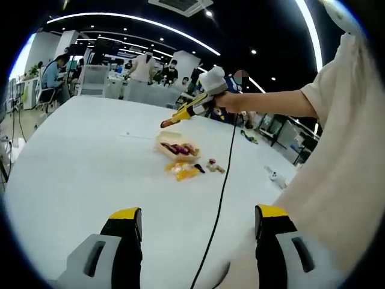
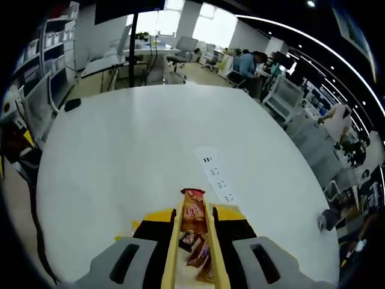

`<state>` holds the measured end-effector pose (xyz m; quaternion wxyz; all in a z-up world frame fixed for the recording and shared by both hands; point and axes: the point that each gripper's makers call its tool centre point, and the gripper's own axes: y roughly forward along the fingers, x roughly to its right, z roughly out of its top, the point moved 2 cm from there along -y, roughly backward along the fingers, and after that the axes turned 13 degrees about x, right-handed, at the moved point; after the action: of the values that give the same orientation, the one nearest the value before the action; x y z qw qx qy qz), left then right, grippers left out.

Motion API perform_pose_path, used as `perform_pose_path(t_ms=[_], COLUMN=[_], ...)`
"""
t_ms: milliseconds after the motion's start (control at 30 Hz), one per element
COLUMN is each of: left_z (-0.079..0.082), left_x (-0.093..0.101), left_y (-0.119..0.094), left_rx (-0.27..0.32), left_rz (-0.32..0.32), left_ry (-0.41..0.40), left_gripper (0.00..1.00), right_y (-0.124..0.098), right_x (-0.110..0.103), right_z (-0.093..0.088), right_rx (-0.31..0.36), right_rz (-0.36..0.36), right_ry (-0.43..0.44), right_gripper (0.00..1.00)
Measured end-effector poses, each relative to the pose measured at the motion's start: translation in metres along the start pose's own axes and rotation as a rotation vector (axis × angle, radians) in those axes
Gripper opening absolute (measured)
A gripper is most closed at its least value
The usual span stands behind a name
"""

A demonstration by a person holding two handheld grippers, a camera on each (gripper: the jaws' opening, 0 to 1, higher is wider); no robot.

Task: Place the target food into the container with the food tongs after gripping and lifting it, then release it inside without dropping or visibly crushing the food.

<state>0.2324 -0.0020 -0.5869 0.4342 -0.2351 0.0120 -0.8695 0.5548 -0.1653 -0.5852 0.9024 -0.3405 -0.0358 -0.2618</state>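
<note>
Right claw (image 2: 194,241) squeezed tongs (image 2: 194,232) on wrapped snack (image 2: 194,211): light, crinkly, slippery; best pinched mid-pack, gently. Left claw (image 1: 195,232) apart, empty. Container (image 1: 177,146) on desk (image 1: 90,156).

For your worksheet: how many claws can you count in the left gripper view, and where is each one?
2. The left claw rises open from the bottom edge; the right claw, shut on yellow tongs, is held out over the container.

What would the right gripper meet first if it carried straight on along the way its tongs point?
Probably the white power strip on the table, just beyond the snack packet in the tongs; depth is uncertain.
</note>
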Motion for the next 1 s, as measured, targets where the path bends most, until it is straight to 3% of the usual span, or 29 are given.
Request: perform_pose_path(t_ms=[1000], left_z=[0.005], left_x=[0.009], left_y=[0.0], left_rx=[-0.008], left_rz=[-0.049], left_ry=[0.033], left_gripper=[0.77], right_y=[-0.046], right_x=[0.034], right_z=[-0.002], right_rx=[0.008], right_rz=[-0.109], right_ry=[0.012], right_gripper=[0.24])
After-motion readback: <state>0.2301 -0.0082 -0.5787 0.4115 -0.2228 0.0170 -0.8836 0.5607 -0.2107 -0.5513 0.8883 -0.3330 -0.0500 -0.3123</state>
